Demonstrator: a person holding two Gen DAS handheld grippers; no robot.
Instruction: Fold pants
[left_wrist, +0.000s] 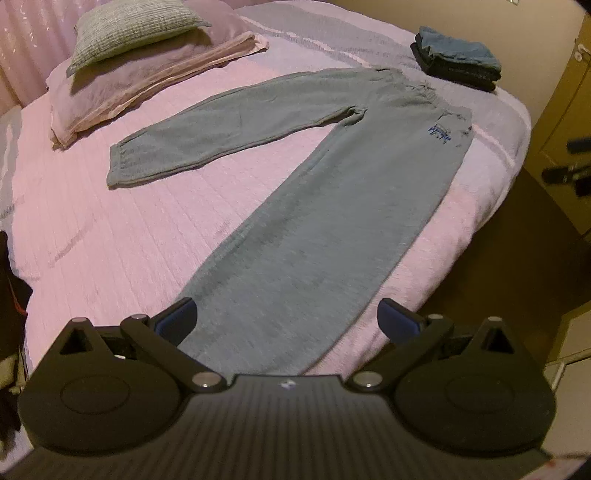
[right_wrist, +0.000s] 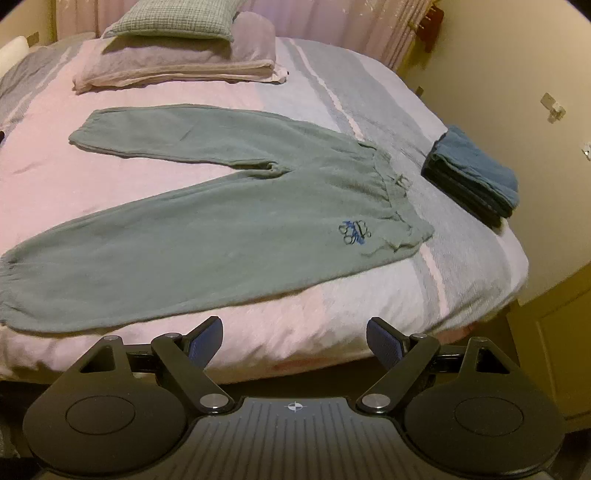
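Grey sweatpants (left_wrist: 314, 229) lie flat and unfolded on the pink bed, legs spread in a V, with a small blue logo (left_wrist: 441, 133) near the waistband. In the right wrist view the same sweatpants (right_wrist: 207, 225) stretch from the cuff at the left edge to the waistband (right_wrist: 395, 199) on the right. My left gripper (left_wrist: 286, 319) is open, hovering over the near leg's cuff end with nothing between its fingers. My right gripper (right_wrist: 295, 338) is open above the bed's near edge, just short of the pants' side.
A stack of folded dark and blue clothes (left_wrist: 458, 59) (right_wrist: 476, 177) sits on the bed past the waistband. Pillows (left_wrist: 140, 51) (right_wrist: 177, 48) lie at the head of the bed (left_wrist: 110, 240). The bed edge drops to the floor on the right; a wall (right_wrist: 517, 110) stands beyond.
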